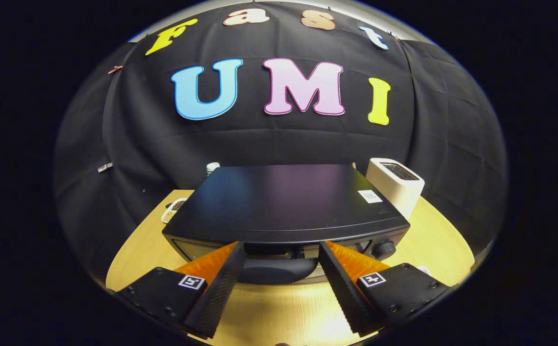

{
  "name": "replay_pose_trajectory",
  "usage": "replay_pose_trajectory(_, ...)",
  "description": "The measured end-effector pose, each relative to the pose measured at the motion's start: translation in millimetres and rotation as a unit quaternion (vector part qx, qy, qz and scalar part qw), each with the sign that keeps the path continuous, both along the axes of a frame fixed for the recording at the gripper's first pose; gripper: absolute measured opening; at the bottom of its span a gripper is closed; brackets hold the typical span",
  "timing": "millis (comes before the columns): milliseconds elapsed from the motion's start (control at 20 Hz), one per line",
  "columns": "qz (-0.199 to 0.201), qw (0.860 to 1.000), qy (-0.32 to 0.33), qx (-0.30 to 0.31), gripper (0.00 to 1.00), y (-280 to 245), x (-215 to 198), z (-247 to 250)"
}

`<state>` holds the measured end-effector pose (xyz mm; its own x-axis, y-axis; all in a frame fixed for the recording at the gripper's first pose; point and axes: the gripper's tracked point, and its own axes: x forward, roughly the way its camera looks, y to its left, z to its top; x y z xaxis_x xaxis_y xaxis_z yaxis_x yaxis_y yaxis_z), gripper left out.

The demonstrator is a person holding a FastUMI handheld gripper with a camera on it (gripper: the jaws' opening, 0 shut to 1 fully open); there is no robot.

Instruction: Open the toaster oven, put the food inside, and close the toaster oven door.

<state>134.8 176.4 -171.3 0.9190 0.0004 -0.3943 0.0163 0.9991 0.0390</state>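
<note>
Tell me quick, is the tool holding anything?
Tool: open, holding nothing; its fingers sit either side of the toaster oven door handle, not pressing it.

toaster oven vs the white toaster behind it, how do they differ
The toaster oven is black, wide and flat-topped, just ahead of the open tongs; the white toaster is smaller, boxy, with a top slot, standing beyond its right rear corner. Both sit on the wooden table.
</note>
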Motion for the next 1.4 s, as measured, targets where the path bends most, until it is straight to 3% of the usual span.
replay_pose_trajectory(250, -0.005, 0.999, 0.024, 0.045, 1.0, -1.3, -9.3, -6.4)
replay_pose_trajectory(600, 0.021, 0.996, 0.062, 0.058, 1.0, -2.0, -53.2, -25.7)
replay_pose_trajectory(800, 0.05, 0.994, 0.097, 0.016, 1.0, -0.7, -84.6, -48.3)
replay_pose_trajectory(1050, 0.054, 0.986, 0.149, 0.046, 1.0, -1.1, -111.6, -87.9)
replay_pose_trajectory(1400, 0.084, 0.976, 0.202, 0.009, 1.0, -3.4, -133.7, -144.4)
